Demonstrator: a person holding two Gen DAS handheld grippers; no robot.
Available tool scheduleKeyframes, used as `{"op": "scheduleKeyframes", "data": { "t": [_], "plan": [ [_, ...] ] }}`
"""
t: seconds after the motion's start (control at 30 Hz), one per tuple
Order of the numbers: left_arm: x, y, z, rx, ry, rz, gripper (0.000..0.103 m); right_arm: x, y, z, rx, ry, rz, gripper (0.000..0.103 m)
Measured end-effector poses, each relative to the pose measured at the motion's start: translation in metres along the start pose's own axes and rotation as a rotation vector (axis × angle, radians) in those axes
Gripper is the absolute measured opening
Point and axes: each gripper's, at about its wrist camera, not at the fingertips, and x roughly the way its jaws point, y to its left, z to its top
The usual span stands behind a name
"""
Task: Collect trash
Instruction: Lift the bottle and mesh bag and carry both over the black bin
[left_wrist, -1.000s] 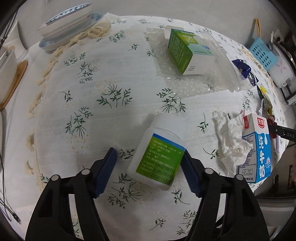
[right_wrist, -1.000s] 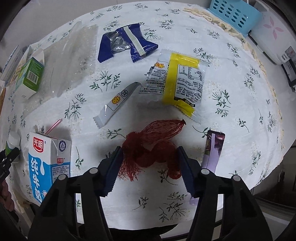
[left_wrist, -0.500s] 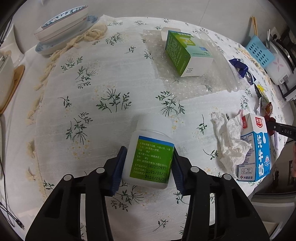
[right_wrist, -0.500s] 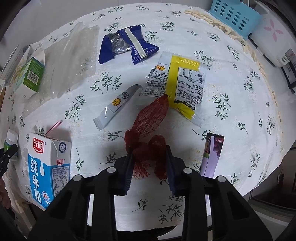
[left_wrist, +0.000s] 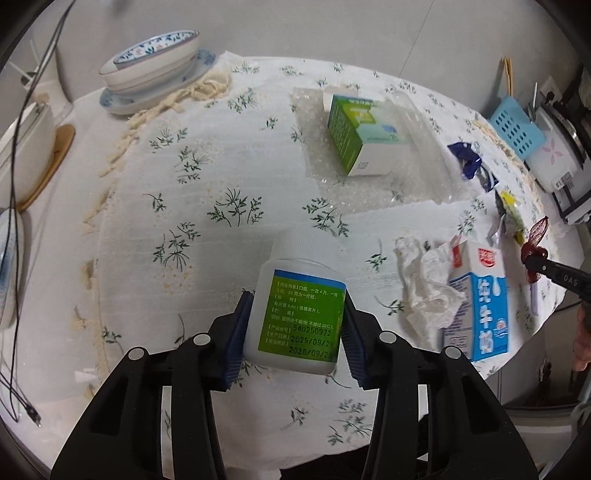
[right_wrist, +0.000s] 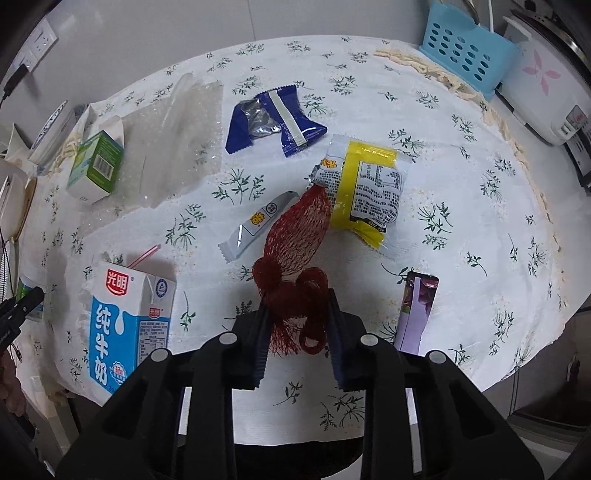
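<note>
Currently: left gripper (left_wrist: 295, 334) clamped on white plastic pill bottle with green label (left_wrist: 300, 312), blue pads pressing both sides, bottle tilted with cap end away from camera, over round worktop with white leaf-print cloth (left_wrist: 221, 177). Right gripper (right_wrist: 297, 334) closed on bunched end of red mesh net bag (right_wrist: 295, 273); rest of net stretched out toward yellow-and-white snack wrapper (right_wrist: 369, 184), tip at or over its edge, contact unclear. Also on worktop, right wrist view: blue-and-white milk carton with pink straw (right_wrist: 125, 325) near left edge, dark blue foil wrapper (right_wrist: 273, 122), small silver-grey sachet (right_wrist: 258, 225) just beside net, purple sachet (right_wrist: 417, 310) right of gripper, green-and-white cardboard box (right_wrist: 96, 166) on clear bubble-wrap sheet (right_wrist: 177, 140). Left wrist view: crumpled white tissue (left_wrist: 424, 284) touching milk carton, stacked blue-patterned bowls on plate (left_wrist: 155, 70) at far edge. Light blue perforated basket (right_wrist: 465, 48) at far right.
</note>
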Motion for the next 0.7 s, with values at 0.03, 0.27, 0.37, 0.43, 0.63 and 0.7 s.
{"op": "scheduleKeyframes", "data": {
  "t": [0.03, 0.27, 0.37, 0.43, 0.63, 0.7],
  "plan": [
    [-0.004, -0.002, 0.0, -0.002, -0.008, 0.003, 0.044, -0.004, 0.0, 0.0, -0.006, -0.012, 0.005, 0.026],
    [-0.03, -0.027, -0.004, -0.029, -0.044, 0.0, 0.044, -0.034, -0.002, -0.013, -0.032, -0.076, 0.053, 0.026],
    [-0.04, -0.042, -0.008, -0.024, -0.061, -0.003, 0.044, -0.047, -0.004, -0.02, -0.04, -0.1, 0.072, 0.026],
    [-0.046, -0.051, -0.011, -0.022, -0.069, -0.007, 0.044, -0.054, -0.006, -0.024, -0.048, -0.113, 0.076, 0.026],
    [-0.061, -0.078, -0.026, -0.007, -0.094, -0.016, 0.044, -0.078, -0.013, -0.039, -0.065, -0.157, 0.098, 0.026],
    [-0.066, -0.087, -0.032, -0.005, -0.099, -0.02, 0.043, -0.084, -0.014, -0.046, -0.072, -0.169, 0.106, 0.026]
  ]
}}
